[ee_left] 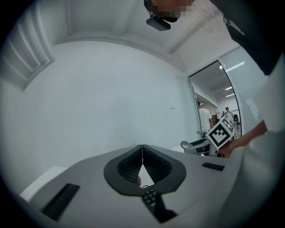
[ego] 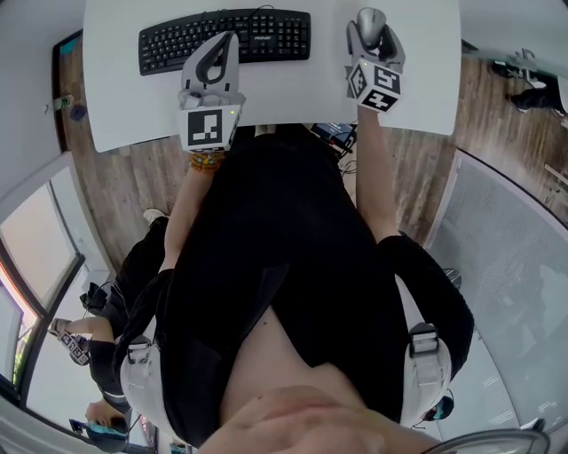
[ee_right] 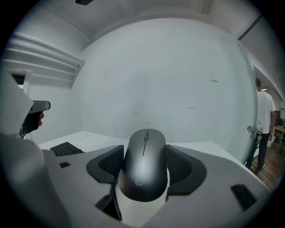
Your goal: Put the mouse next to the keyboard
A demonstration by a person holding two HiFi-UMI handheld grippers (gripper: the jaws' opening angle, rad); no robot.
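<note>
A black keyboard (ego: 266, 35) lies at the back left of the white table (ego: 293, 97). To its right, my right gripper (ego: 373, 31) is shut on a dark grey mouse (ee_right: 144, 167), one pad against each side of it; the mouse (ego: 371, 19) sits low over the table top. The keyboard (ee_right: 66, 148) shows to the left in the right gripper view. My left gripper (ego: 227, 43) hovers over the keyboard's front edge, shut and empty, its tips meeting (ee_left: 142, 147); a few keys (ee_left: 149, 196) show beneath them.
The table's near edge (ego: 266, 133) runs just in front of both grippers, with wooden floor (ego: 124, 177) below it. A plain white wall backs the table. A person (ee_right: 263, 120) stands by a glass partition to the right, and another person (ego: 115, 310) sits at the left.
</note>
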